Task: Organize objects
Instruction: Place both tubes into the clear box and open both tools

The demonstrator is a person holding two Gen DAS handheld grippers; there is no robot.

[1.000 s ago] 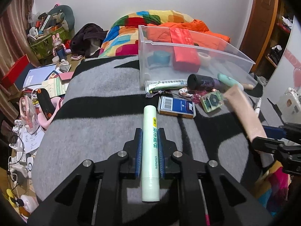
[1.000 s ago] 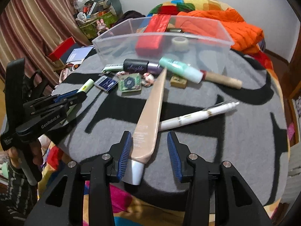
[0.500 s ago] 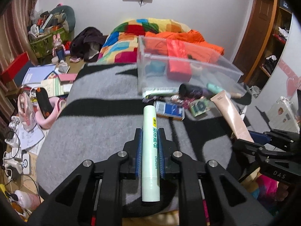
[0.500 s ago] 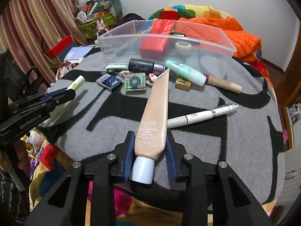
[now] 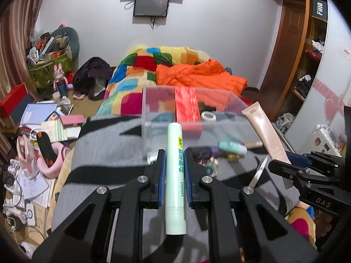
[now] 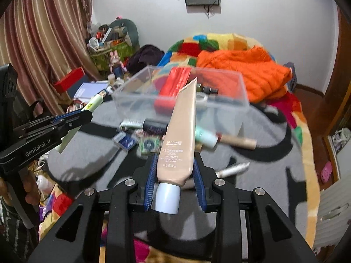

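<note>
Left gripper [image 5: 174, 171] clamps green tube [image 5: 175, 175], lengthwise, tip toward clear bin [image 5: 153, 118], label "MINISO" | Right gripper [image 6: 175, 184] grips beige tube [image 6: 179, 140], cap rearward, above blanket [image 6: 263, 175]

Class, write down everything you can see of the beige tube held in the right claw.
The beige tube is a soft, plastic-looking squeeze tube, peach-beige, with small printed lettering and a pale blue-white round cap at its near end. Its flat crimped end points away toward the clear box. The right claw grips it just above the cap, blue pads pressing on both sides. It is lifted off the grey blanket.
</note>
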